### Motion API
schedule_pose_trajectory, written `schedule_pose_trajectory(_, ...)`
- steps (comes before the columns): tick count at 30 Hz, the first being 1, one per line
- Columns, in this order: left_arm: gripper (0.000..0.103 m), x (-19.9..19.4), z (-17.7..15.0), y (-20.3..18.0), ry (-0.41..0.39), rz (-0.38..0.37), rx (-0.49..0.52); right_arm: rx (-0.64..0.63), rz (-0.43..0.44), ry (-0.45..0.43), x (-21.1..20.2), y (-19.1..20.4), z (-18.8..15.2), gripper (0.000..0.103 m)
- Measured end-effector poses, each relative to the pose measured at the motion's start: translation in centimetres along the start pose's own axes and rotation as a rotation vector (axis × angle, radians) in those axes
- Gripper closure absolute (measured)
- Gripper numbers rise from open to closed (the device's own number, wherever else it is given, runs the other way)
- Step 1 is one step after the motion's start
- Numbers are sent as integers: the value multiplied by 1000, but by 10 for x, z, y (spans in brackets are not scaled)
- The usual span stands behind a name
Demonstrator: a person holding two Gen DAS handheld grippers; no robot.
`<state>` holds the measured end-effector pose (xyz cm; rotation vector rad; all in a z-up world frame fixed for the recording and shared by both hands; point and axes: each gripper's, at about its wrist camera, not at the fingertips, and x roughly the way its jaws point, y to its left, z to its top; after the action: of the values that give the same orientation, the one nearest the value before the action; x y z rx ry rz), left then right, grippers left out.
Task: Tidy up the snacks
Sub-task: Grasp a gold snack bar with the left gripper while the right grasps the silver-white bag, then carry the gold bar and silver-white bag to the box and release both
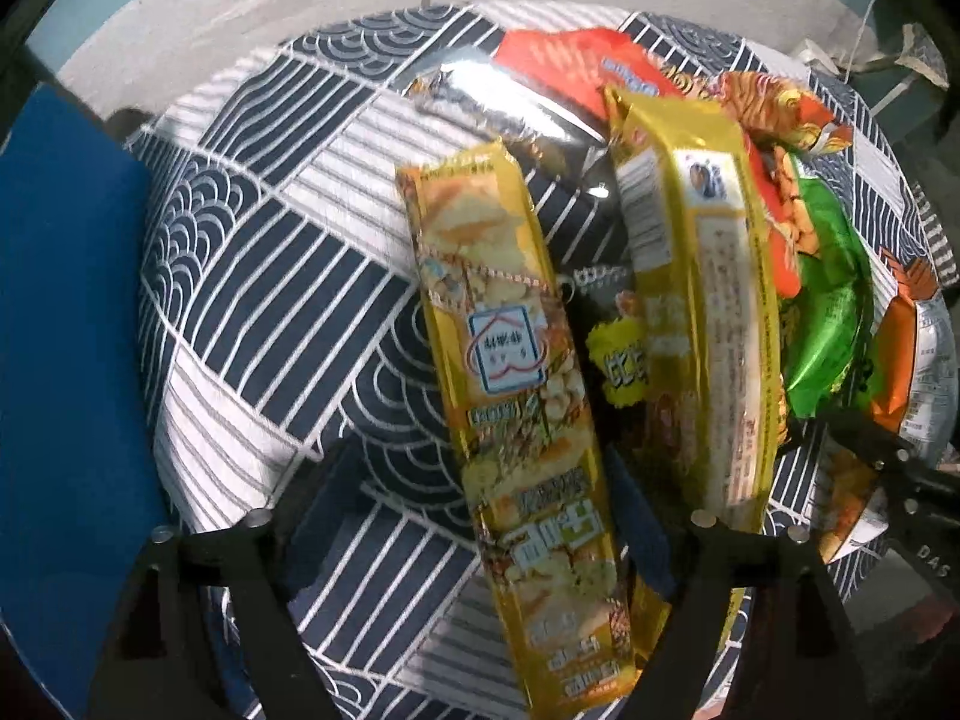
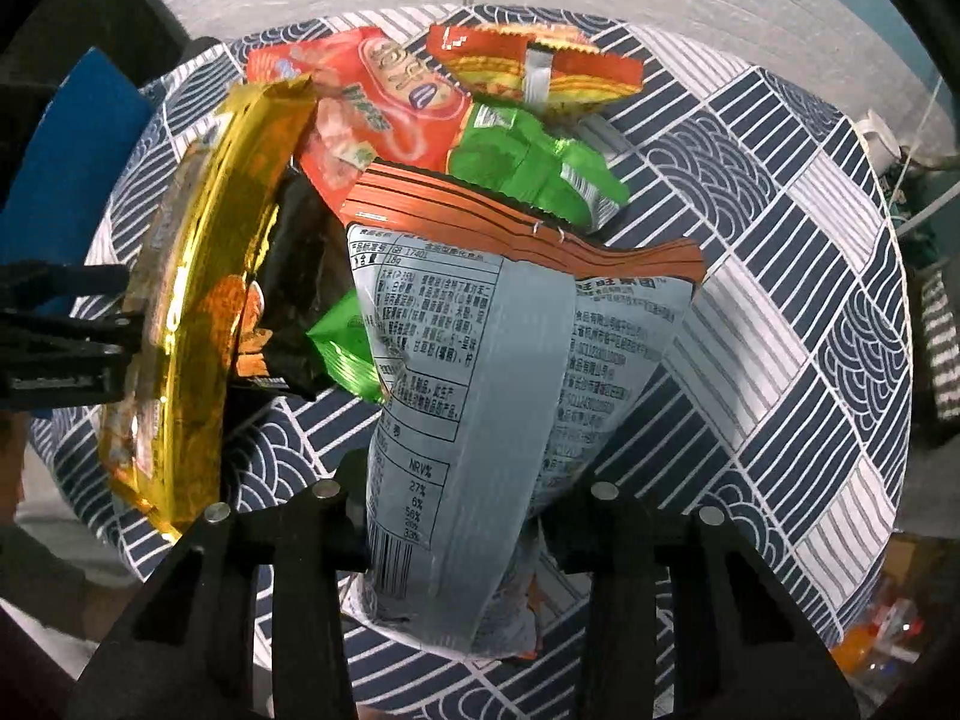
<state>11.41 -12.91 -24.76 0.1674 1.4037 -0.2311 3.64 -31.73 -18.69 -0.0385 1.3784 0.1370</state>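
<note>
right gripper [image 2: 462, 546] pinching grey bag [image 2: 474, 360] — apparently

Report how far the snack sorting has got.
Done: nothing visibly sorted; no container in view. In hand: the right gripper is shut on the grey snack bag; the left gripper straddles a gold snack packet. Left: the jumbled pile on the patterned tablecloth.
</note>
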Motion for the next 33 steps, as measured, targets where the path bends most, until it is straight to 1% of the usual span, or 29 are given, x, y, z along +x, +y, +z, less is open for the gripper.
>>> schedule_pose_trajectory(1,37,0,1,-1,0,-10,5,-7,-2,-4,-2,2,1,65)
schedule_pose_trajectory(2,42,-1,2,-2,-1,-25,5,-16,-2,-7,-3,2,2,65)
schedule_pose_trajectory(3,58,-3,3,-4,-1,-43,5,-22,0,-9,-5,9,-1,66)
schedule_pose_trajectory(4,66,-5,4,-5,-1,-59,0,-27,2,-10,-7,12,2,66)
schedule_pose_trajectory(7,71,-10,-3,-7,-19,-24,11,-42,7,-16,-14,20,0,67)
schedule_pose_trajectory(10,71,-16,-9,-2,-36,-4,26,-58,7,-25,-19,28,0,67)
schedule_pose_trajectory(13,71,-23,-13,-3,-44,-2,27,-73,9,-37,-27,32,2,67)
schedule_pose_trajectory(14,71,-26,-15,0,-48,-1,26,-77,9,-42,-27,38,2,67)
schedule_pose_trajectory(15,71,-29,-24,7,-51,0,26,-83,11,-47,-30,40,3,67)
schedule_pose_trajectory(18,71,-36,-28,10,-61,3,23,-98,13,-56,-35,45,2,67)
schedule_pose_trajectory(21,71,-42,-33,14,-76,25,36,-117,11,-67,-42,50,6,67)
schedule_pose_trajectory(28,72,-75,-47,15,-144,40,45,-144,32,-97,-60,63,12,67)
schedule_pose_trajectory(33,71,-94,-47,14,-190,62,64,-170,51,-120,-73,76,15,67)
